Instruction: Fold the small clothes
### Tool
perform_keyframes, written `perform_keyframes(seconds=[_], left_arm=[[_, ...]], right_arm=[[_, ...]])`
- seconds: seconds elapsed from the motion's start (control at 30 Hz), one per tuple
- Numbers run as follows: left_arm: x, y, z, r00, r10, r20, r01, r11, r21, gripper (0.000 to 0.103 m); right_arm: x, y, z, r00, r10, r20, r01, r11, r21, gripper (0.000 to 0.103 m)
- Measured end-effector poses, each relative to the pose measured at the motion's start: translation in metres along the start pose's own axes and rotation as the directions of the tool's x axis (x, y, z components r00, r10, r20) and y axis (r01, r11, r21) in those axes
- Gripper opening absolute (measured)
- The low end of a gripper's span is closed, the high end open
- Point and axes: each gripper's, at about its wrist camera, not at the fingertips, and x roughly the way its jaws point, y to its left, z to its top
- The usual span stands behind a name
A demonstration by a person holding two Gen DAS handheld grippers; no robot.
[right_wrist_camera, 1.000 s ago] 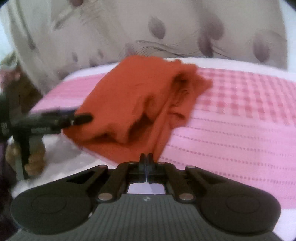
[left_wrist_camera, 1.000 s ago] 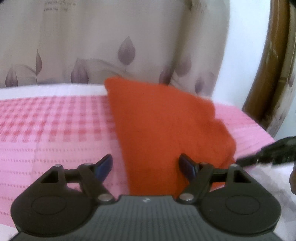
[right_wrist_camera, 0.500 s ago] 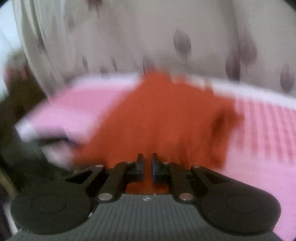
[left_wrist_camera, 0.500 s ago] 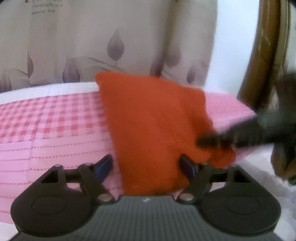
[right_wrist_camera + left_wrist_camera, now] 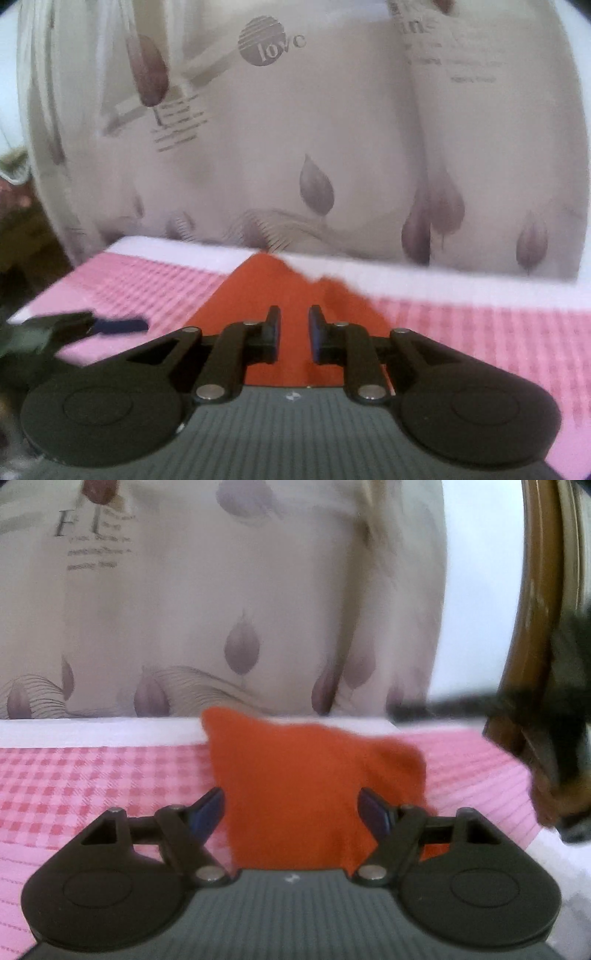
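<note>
An orange cloth (image 5: pixel 295 794) lies folded on the pink checked bedcover (image 5: pixel 92 782). My left gripper (image 5: pixel 291 810) is open, its fingers wide apart just in front of the cloth's near edge, holding nothing. My right gripper (image 5: pixel 293 330) is open with a narrow gap, low over the same orange cloth (image 5: pixel 284 291), empty. The right gripper shows as a dark blur at the right of the left wrist view (image 5: pixel 480 701). The left gripper's fingertip (image 5: pixel 118 325) shows at the left of the right wrist view.
A beige curtain (image 5: pixel 221 609) with leaf prints hangs behind the bed. A brown wooden frame (image 5: pixel 535 627) stands at the right. The bed's white edge (image 5: pixel 443 280) runs along the back. Dark clutter (image 5: pixel 22 240) sits left of the bed.
My right gripper has opened from shut to a narrow gap and swung over the cloth. Both cameras have tilted up, showing more curtain. The left gripper stays open.
</note>
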Motion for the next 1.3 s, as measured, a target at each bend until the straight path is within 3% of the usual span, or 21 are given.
perform_keyframes(seconds=[0.07, 0.13, 0.3, 0.4, 0.47, 0.57, 0.7, 0.97, 1.07, 1.17, 1.3], left_arm=[[0.007, -0.006, -0.005, 1.0, 0.014, -0.021, -0.014, 1.0, 0.018, 0.079], [0.011, -0.007, -0.009, 0.999, 0.019, -0.049, -0.018, 1.0, 0.023, 0.079], [0.016, -0.005, -0.013, 0.996, 0.033, -0.084, -0.033, 0.999, 0.01, 0.079], [0.017, -0.005, -0.01, 0.995, 0.051, -0.09, -0.05, 0.999, 0.012, 0.079], [0.015, -0.006, -0.008, 0.994, 0.062, -0.085, -0.061, 0.998, 0.011, 0.079], [0.012, -0.009, -0.007, 0.993, 0.082, -0.082, -0.081, 0.997, 0.013, 0.079], [0.01, -0.013, -0.006, 0.991, 0.107, -0.082, -0.106, 0.994, 0.025, 0.079], [0.003, -0.016, 0.0, 0.982, 0.188, -0.033, -0.187, 0.982, 0.039, 0.079], [0.002, -0.015, 0.002, 0.972, 0.236, 0.004, -0.236, 0.971, 0.034, 0.092], [0.006, -0.004, 0.003, 0.976, 0.219, 0.021, -0.219, 0.975, 0.031, 0.093], [0.026, 0.022, 0.004, 0.989, 0.127, -0.069, -0.128, 0.992, -0.016, 0.093]], right_arm=[[0.028, -0.008, -0.006, 0.997, -0.056, -0.052, 0.056, 0.998, -0.002, 0.022], [0.058, -0.021, -0.022, 0.982, -0.106, -0.155, 0.111, 0.993, 0.027, 0.022], [0.052, -0.04, -0.033, 0.994, -0.037, -0.106, 0.057, 0.98, 0.192, 0.026], [0.022, -0.024, -0.037, 0.999, -0.042, -0.017, 0.044, 0.982, 0.182, 0.05], [-0.001, -0.011, -0.043, 0.998, -0.038, 0.045, 0.03, 0.986, 0.164, 0.08], [-0.03, 0.007, -0.051, 0.988, -0.074, 0.134, 0.053, 0.987, 0.15, 0.102], [-0.047, 0.023, -0.067, 0.98, -0.126, 0.151, 0.107, 0.986, 0.126, 0.103], [-0.05, 0.017, -0.087, 0.978, -0.146, 0.147, 0.108, 0.966, 0.235, 0.103], [-0.046, 0.023, -0.09, 0.973, -0.188, 0.134, 0.156, 0.963, 0.218, 0.103], [-0.039, 0.018, -0.089, 0.981, -0.173, 0.086, 0.149, 0.961, 0.234, 0.103], [-0.026, -0.003, -0.084, 0.991, -0.134, 0.008, 0.127, 0.952, 0.278, 0.103]])
